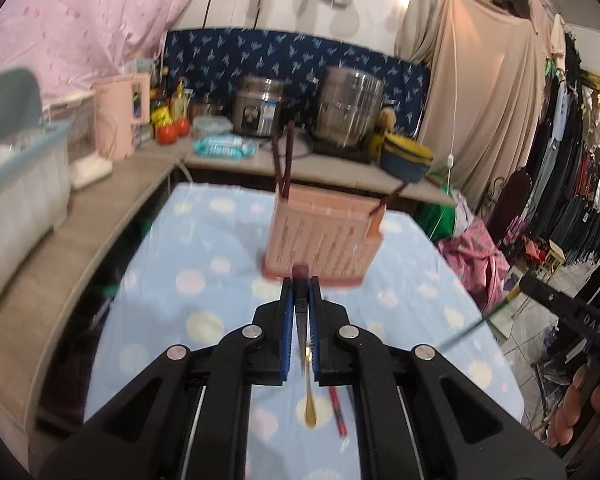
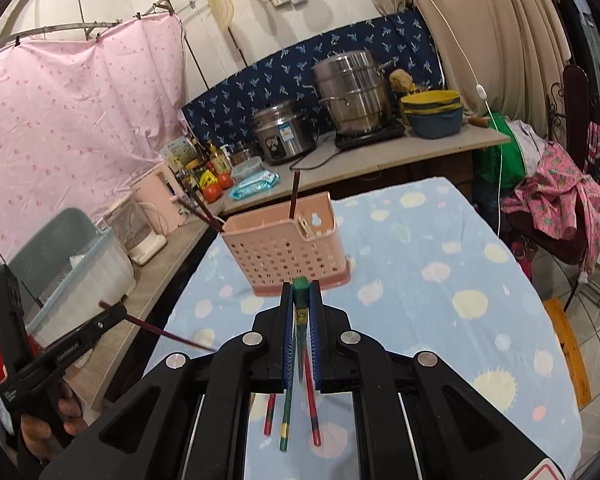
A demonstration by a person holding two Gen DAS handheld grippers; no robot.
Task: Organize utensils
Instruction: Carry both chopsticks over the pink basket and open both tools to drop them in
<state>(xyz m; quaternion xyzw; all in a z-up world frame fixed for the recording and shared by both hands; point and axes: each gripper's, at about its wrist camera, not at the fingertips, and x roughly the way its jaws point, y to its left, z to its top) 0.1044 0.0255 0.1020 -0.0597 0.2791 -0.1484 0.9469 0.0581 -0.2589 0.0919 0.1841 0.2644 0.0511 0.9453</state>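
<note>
A pink perforated utensil holder stands on the dotted blue tablecloth with dark chopsticks in it. My left gripper is shut on a dark red chopstick, a little short of the holder; the same chopstick shows in the right wrist view. My right gripper is shut on a green chopstick, also just before the holder. A gold spoon and red chopsticks lie on the cloth under the grippers.
A counter behind the table carries a rice cooker, a steel pot, stacked basins, tomatoes and bottles. A side counter on the left holds a pink kettle and a plastic bin. Clothes hang at right.
</note>
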